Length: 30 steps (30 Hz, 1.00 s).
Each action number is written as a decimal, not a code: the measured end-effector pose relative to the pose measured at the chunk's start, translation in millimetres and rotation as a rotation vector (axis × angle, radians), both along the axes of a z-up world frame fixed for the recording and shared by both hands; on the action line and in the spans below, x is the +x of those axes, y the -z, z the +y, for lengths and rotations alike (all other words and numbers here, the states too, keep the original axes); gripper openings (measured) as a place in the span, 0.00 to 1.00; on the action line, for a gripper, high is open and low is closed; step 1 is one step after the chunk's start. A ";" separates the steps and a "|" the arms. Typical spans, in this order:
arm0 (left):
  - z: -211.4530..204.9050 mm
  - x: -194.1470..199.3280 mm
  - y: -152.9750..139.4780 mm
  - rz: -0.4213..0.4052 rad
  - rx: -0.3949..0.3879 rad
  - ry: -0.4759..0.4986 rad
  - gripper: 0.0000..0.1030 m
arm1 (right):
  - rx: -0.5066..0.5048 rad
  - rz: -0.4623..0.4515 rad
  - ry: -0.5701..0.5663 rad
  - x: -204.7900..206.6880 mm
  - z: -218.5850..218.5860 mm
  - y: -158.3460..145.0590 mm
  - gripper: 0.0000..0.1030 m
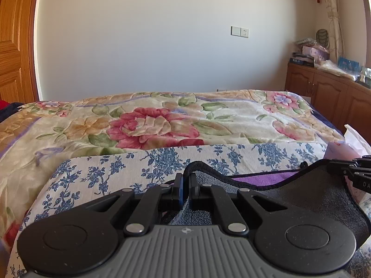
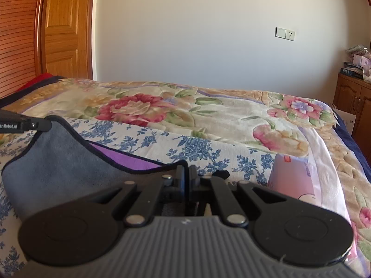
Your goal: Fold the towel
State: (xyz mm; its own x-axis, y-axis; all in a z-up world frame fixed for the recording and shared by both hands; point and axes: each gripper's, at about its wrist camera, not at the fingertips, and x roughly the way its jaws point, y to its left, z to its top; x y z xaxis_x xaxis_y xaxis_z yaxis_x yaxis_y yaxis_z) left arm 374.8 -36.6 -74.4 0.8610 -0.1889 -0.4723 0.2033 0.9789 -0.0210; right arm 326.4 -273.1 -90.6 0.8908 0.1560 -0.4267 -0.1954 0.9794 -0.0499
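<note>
A grey towel (image 1: 308, 197) with a black hem is held up above the bed between both grippers. A purple towel (image 1: 262, 178) lies under it on the blue-flowered sheet (image 1: 139, 169). My left gripper (image 1: 186, 183) is shut on the towel's left corner, with the hem looping over its fingertips. My right gripper (image 2: 188, 178) is shut on the towel's right corner (image 2: 178, 165). The grey towel (image 2: 55, 162) sags between them. In the right wrist view the left gripper's tip (image 2: 34, 124) holds the far corner. The right gripper shows at the left wrist view's right edge (image 1: 357, 166).
A flowered quilt (image 1: 150, 125) covers the bed beyond the sheet. A pink pillow (image 2: 299, 180) lies to the right. A wooden cabinet (image 1: 324, 92) with clutter stands at the right wall. A wooden door (image 2: 62, 30) is at the left.
</note>
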 end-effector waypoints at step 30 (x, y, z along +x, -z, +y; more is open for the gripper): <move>-4.9 48.8 21.7 0.060 0.073 -0.037 0.05 | -0.135 0.091 0.044 41.4 6.9 19.2 0.04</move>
State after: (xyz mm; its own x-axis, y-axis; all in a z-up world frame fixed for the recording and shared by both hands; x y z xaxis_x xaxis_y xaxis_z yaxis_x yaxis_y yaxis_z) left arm 423.7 -41.5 -96.0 0.8364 -0.1206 -0.5347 0.1672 0.9851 0.0395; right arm 367.9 -266.2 -109.7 0.8521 0.0536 -0.5206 -0.1622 0.9728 -0.1653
